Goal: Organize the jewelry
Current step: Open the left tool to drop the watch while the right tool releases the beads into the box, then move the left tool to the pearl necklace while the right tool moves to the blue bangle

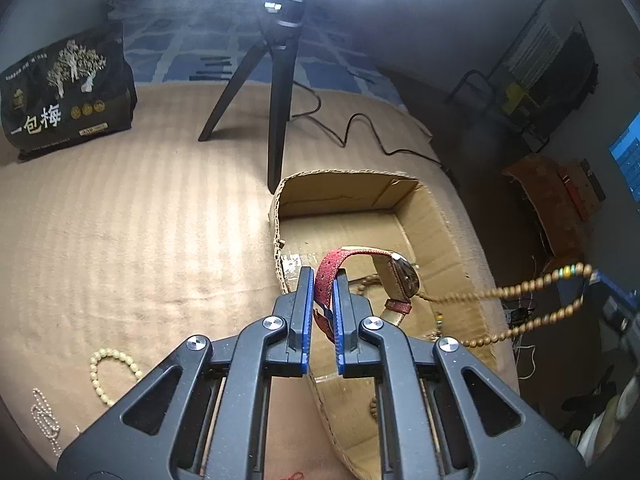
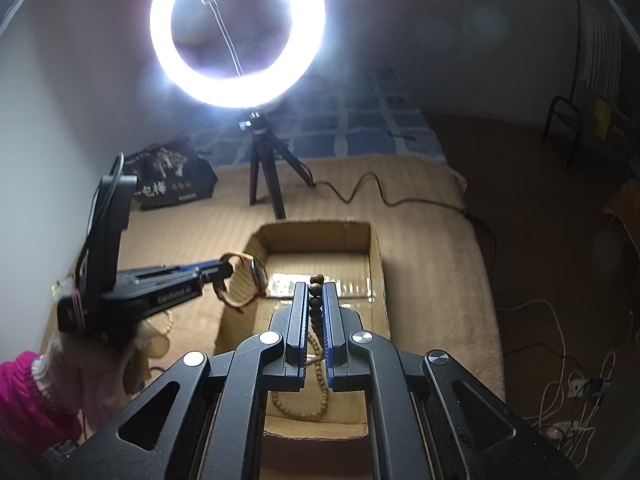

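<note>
Item: red-strapped wristwatch [image 1: 394, 276], soft band, case-heavy; my left gripper [image 1: 322, 280] clamps its strap; right gripper [image 2: 311, 298] pinches limp wooden bead string [image 2: 316, 312]

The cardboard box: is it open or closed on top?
Open. The cardboard box shows its bare inner floor and walls from above, with no lid or flaps covering it.

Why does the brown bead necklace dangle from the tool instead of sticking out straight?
Probably because the bead necklace is floppy: beyond the right tool it droops in loose loops toward the cardboard box. It would likely swing when moved. Its round beads look smooth, so it might slip in a loose pinch.
</note>
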